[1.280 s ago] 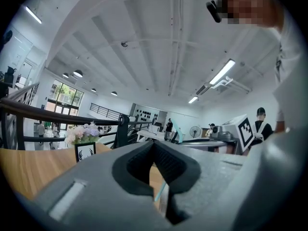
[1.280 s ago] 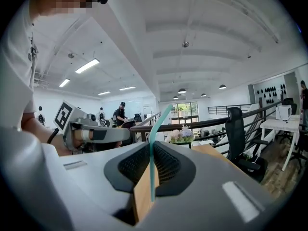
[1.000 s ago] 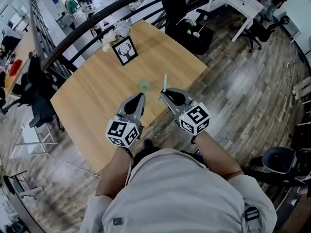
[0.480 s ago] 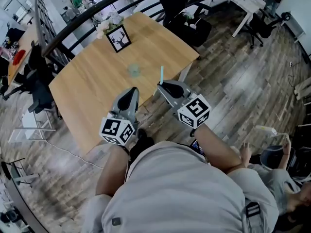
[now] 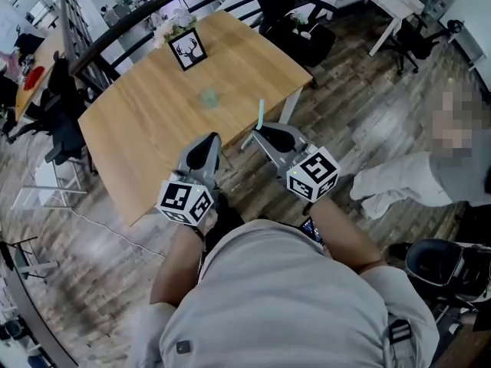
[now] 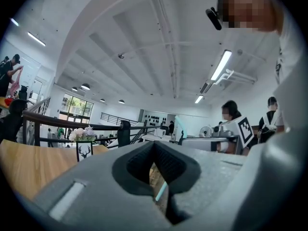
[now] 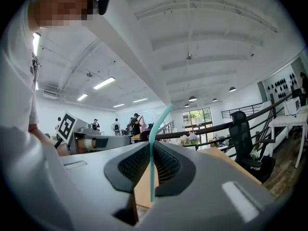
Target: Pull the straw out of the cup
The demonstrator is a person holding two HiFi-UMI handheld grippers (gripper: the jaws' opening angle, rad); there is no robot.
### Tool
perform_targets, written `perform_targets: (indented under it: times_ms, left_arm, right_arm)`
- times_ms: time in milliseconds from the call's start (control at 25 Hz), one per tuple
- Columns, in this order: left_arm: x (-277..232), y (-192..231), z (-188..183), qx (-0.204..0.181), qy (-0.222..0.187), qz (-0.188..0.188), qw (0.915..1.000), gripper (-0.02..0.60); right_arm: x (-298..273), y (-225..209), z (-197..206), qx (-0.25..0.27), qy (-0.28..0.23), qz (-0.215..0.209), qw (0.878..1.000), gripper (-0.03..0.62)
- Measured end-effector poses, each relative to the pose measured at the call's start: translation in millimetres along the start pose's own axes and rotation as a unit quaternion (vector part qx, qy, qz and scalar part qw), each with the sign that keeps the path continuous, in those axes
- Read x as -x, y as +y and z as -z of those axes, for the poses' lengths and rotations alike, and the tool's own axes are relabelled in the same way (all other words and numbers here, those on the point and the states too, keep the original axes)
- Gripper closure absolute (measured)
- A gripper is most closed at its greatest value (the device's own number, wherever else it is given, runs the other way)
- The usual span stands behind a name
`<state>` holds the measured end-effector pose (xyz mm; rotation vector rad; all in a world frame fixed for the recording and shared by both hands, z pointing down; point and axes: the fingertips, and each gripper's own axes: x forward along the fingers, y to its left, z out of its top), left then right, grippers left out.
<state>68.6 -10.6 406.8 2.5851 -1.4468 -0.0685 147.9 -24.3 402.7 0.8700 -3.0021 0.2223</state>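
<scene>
Though clear of the cup [image 5: 208,96], slim teal straw [image 7: 152,153] between ribbed pads [image 7: 166,166].

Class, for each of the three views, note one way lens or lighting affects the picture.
Head view: the wide lens bows the table edges, and the clear cup is faint. Left gripper view: black corners ring the picture and the ceiling strip light glares. Right gripper view: same round frame; the straw shows clearly between the jaws.
</scene>
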Motion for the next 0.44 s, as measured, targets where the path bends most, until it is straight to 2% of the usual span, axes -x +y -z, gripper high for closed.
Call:
perform_targets:
  times_ms: [440]
  left_arm:
    - [20,-11,2,0.004,-0.003,-0.013,0.9999,0.577]
  right_arm:
    - [10,22,0,-0.005,-0.002,-0.019,1.0,0.559]
